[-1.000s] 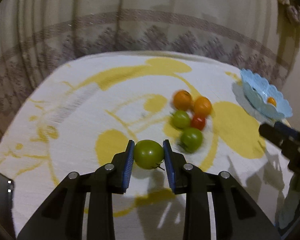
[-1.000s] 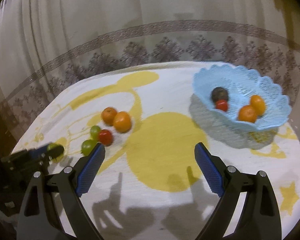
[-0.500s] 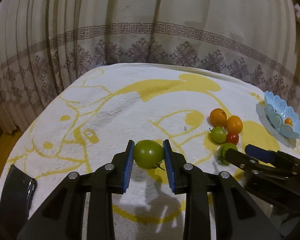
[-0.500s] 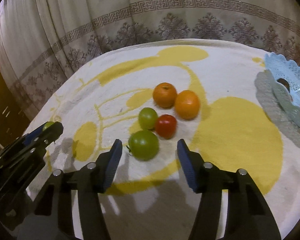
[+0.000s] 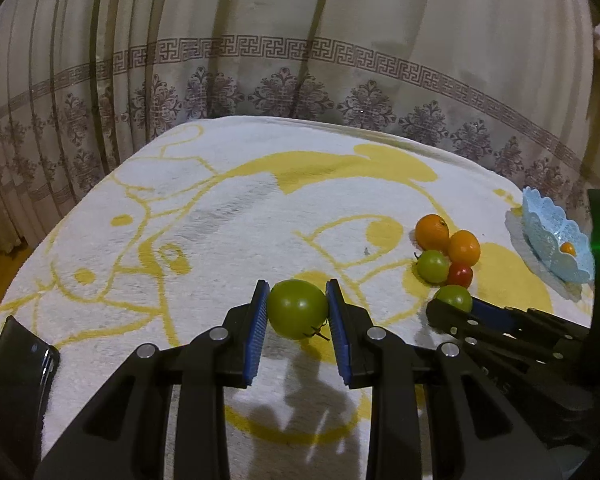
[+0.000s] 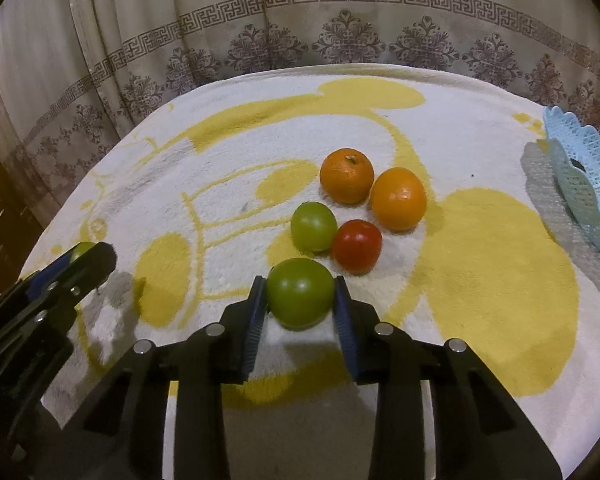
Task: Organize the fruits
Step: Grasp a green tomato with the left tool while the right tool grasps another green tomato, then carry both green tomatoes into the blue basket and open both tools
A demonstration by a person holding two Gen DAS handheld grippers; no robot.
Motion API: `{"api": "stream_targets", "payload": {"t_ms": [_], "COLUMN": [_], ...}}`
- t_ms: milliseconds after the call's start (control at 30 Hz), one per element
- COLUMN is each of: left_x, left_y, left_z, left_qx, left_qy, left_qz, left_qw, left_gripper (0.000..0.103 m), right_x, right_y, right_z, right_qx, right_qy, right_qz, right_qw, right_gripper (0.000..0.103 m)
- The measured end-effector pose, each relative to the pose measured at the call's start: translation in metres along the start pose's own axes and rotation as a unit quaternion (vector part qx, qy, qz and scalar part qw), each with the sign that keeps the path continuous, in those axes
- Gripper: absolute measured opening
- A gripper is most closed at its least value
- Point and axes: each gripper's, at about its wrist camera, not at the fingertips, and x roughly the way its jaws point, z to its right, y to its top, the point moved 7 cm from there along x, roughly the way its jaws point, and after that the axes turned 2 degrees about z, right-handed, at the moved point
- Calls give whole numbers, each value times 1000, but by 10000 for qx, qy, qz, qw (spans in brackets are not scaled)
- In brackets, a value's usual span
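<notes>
Biggest thing here is the curtain (image 5: 300,60), beige with a dark key-pattern band and floral motifs, hanging right behind everything. In front of it is the table, covered in a fluffy white blanket (image 6: 440,112) with big yellow cartoon shapes on it. Off at the right edge sits a light blue lacy fruit basket (image 6: 580,168), with at least one orange fruit showing inside, well apart from the loose pile. At the lower left of the left wrist view there's a dark phone-like slab (image 5: 16,376) lying at the blanket's edge, can't tell exactly what it is. The left gripper (image 5: 297,312) is pinching a green tomato (image 5: 296,312) between its blue pads, stem pointing down toward the camera, and it looks lifted a bit off the blanket. The right gripper (image 6: 300,296) has its jaws closing on a second green tomato (image 6: 300,292), pads already pressed to both sides, the fruit sitting on the blanket. Just behind it is the rest of the pile: two oranges (image 6: 346,176) touching each other, a smaller green tomato (image 6: 314,227), and a little red tomato (image 6: 357,245) tucked beside it.
</notes>
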Motion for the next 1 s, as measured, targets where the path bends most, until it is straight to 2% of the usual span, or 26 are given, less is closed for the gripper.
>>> {"api": "stream_targets", "payload": {"t_ms": [533,1000], "left_x": [-6,-13], "left_y": [0,-2], "left_z": [7,21], "left_qx": [142,220], "left_qy": [-42,-279], "left_qz": [135,233], "left_qw": [9998,9991], "left_gripper": [29,29], "right_x": [-82,-134], "right_y": [-11,-14], "right_z": [54,107], "right_qx": [631,1097], "right_qy": [-315,-637], "right_qz": [630,1074], "right_qw": [9955,9861], "right_gripper": [34,34]}}
